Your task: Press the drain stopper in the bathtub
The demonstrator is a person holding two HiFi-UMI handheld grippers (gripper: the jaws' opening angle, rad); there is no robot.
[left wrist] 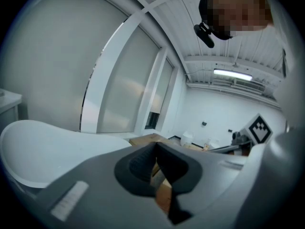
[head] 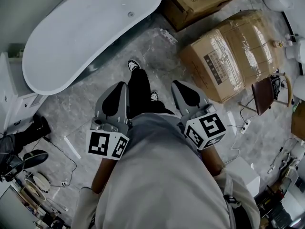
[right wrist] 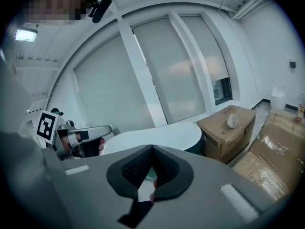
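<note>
Left hand-held gripper (head: 120, 87) and right hand-held gripper (head: 180, 86), both closed and empty, hang well short of the tub (head: 71, 37), stopper (head: 130, 14) not yet reached.

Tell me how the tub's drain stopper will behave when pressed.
The drain stopper sits as a small round disc in the bathtub floor, so likely rigid and won't roll. Being small on a smooth basin, an off-centre press might skid.
</note>
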